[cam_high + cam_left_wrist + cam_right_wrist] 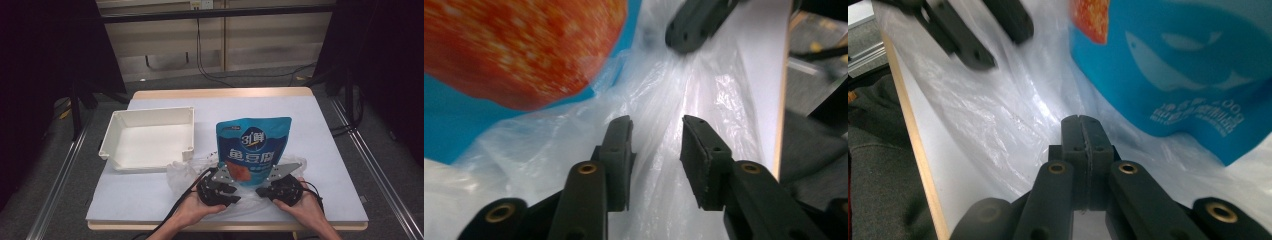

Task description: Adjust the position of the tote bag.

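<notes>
Bag [704, 100], clear crinkled plastic: right fingers [1082, 131] pinch it, left fingers [616, 142] spread.

Blue snack pouch [253, 145] standing upright at table's near middle, thin clear plastic bag [182, 174] crumpled around its base

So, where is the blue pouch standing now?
In the high view, the blue pouch stands upright at the table's middle front, right of the white tray, on the clear plastic bag.
</notes>
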Action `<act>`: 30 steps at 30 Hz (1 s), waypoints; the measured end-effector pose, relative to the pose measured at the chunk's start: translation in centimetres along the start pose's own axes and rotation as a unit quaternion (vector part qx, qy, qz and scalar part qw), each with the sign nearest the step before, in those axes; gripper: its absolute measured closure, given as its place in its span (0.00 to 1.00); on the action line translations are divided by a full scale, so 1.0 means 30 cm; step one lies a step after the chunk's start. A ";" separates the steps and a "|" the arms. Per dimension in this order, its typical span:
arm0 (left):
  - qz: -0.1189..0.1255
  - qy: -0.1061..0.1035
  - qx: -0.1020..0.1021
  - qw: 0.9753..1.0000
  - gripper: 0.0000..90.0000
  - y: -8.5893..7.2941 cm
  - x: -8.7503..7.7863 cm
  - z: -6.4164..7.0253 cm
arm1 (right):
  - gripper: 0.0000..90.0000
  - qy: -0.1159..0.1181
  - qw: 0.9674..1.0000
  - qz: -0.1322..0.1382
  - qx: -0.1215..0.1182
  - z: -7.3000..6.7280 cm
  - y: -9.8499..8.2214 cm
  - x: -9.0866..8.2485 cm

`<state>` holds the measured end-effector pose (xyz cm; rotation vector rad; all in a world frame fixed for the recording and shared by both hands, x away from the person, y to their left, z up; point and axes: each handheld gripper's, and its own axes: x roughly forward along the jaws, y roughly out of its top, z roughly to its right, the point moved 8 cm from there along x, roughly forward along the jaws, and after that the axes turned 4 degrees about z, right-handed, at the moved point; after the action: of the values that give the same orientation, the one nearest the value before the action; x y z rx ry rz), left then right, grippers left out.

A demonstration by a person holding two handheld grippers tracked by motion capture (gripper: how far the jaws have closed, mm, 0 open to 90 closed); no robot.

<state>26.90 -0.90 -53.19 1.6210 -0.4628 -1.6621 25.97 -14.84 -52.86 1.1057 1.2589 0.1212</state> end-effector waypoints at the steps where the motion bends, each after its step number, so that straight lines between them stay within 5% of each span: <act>1: 0.002 0.001 -0.001 1.000 0.78 0.002 0.002 0.001 | 1.00 -0.002 1.000 0.008 0.001 0.001 0.008 -0.006; 5: 0.002 -0.015 0.000 1.000 0.82 0.002 0.005 0.014 | 1.00 -0.011 0.999 0.033 0.005 0.016 0.042 -0.028; 6: -0.009 -0.012 0.013 1.000 0.84 -0.002 0.001 0.015 | 1.00 -0.012 0.999 0.036 0.009 0.020 0.045 -0.028; 10: -0.005 -0.015 0.015 1.000 0.85 -0.001 0.004 0.028 | 1.00 -0.009 1.000 0.023 0.000 0.008 0.031 0.007; 12: 0.000 -0.035 0.015 0.999 0.85 0.003 0.006 0.037 | 1.00 -0.012 1.000 0.023 -0.002 0.003 0.036 0.014; 15: -0.018 -0.042 0.020 0.999 0.84 0.000 0.005 0.048 | 1.00 -0.007 0.999 0.037 0.007 0.001 0.052 0.017; 19: 0.000 -0.057 0.014 0.998 0.83 0.017 0.026 0.058 | 1.00 -0.010 1.000 0.024 0.002 -0.011 0.036 0.036; 23: -0.001 -0.047 0.012 0.999 0.77 0.018 0.007 0.041 | 0.99 -0.007 1.000 0.020 0.010 -0.009 0.022 0.039; 30: 0.038 -0.034 0.006 0.999 0.71 0.041 -0.042 0.015 | 1.00 0.002 1.000 0.012 0.013 -0.018 -0.004 0.028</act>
<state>26.68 -0.88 -51.39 1.5389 -0.5625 -1.6651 25.80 -14.07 -53.47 1.1428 1.2551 0.1262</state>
